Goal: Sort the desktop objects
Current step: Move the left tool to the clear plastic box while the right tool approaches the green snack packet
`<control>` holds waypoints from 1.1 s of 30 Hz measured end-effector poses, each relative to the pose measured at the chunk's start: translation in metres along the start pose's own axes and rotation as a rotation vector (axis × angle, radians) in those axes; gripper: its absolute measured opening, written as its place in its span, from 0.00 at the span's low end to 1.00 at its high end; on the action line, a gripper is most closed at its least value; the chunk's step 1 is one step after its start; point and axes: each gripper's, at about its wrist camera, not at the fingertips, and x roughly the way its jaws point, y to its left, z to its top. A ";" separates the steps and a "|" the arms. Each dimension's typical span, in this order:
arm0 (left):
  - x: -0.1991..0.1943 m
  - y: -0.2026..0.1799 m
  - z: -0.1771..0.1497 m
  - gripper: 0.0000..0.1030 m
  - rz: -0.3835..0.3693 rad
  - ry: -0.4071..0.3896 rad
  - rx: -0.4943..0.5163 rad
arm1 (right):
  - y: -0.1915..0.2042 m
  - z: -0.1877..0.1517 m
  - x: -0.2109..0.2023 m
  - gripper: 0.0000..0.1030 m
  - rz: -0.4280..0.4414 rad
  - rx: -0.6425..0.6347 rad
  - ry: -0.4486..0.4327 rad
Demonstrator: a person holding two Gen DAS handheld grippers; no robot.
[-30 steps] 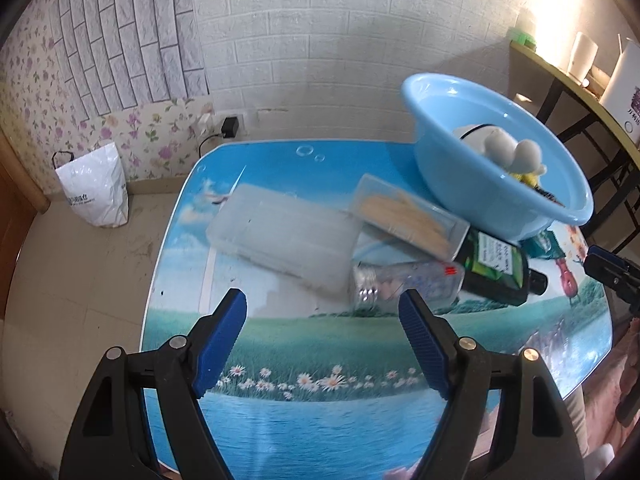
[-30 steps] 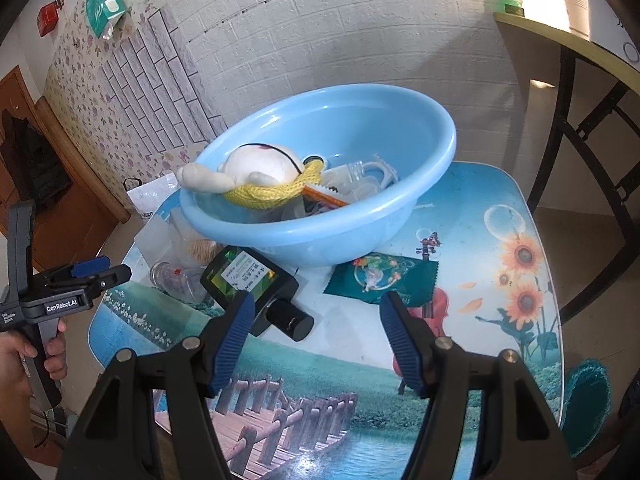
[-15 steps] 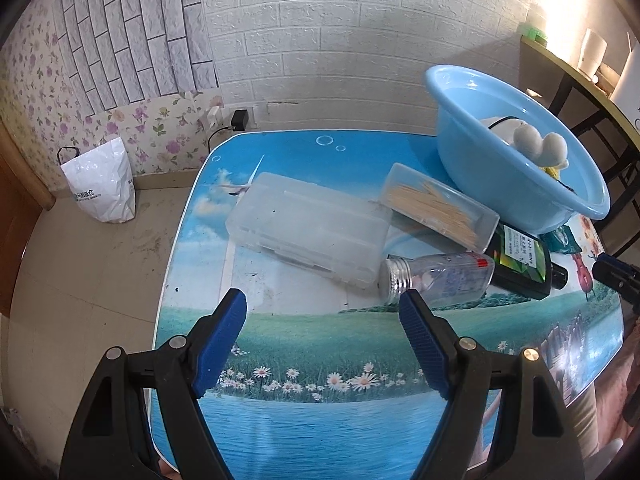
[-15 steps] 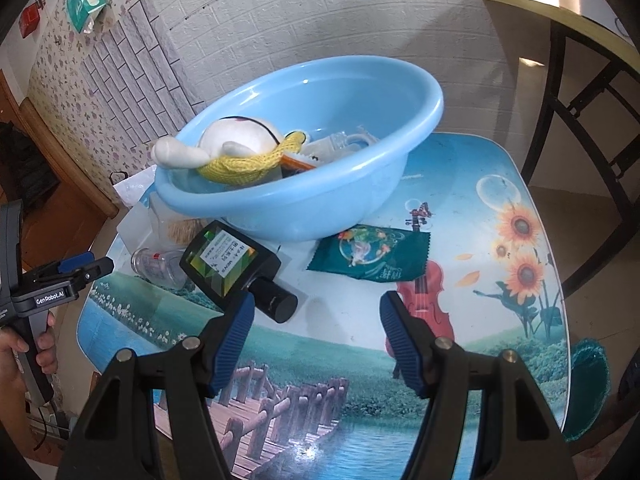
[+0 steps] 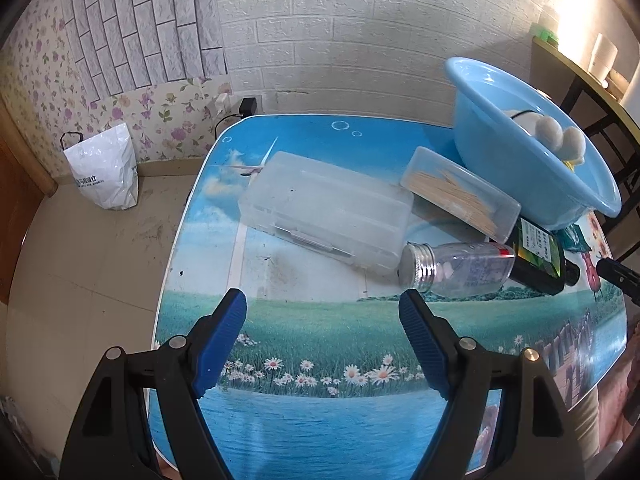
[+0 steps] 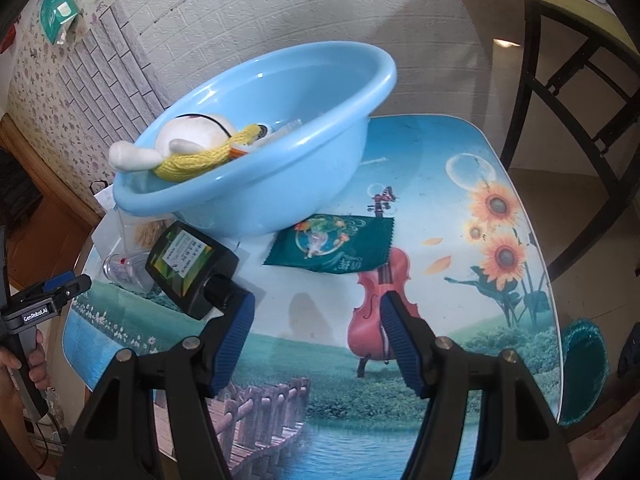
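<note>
A white plastic bag [image 5: 105,172] stands on the floor at far left, beside a table [image 5: 320,408] printed with meadow and water scenes. Above its near edge the left gripper [image 5: 322,320] hangs with jaws apart and nothing between them. Beyond it lie a clear plastic case [image 5: 326,210], a clear box of toothpicks [image 5: 460,194] and a small clear bottle [image 5: 456,266] on its side (silver cap toward the case). A dark bottle [image 6: 188,266] lies next, its black cap just beside the left finger of the right gripper [image 6: 316,310], whose jaws also stand apart and empty. Behind, a tilted blue basin [image 6: 256,184] holds a white plush toy [image 6: 180,142]; a green sachet [image 6: 332,248] lies flat at its foot.
</note>
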 end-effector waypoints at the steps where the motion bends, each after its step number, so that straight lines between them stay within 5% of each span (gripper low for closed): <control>1: 0.000 0.001 0.001 0.76 -0.001 -0.001 -0.003 | -0.001 0.000 0.000 0.63 -0.004 0.000 -0.003; 8: 0.003 0.006 0.011 0.84 -0.017 -0.022 -0.033 | -0.003 0.006 0.005 0.84 -0.016 0.019 -0.025; 20: 0.016 -0.013 0.036 0.88 -0.057 -0.033 -0.008 | 0.004 0.016 0.020 0.87 -0.052 0.011 -0.033; 33: 0.041 -0.013 0.051 0.89 -0.011 -0.010 -0.034 | 0.011 0.026 0.039 0.90 -0.098 -0.033 -0.020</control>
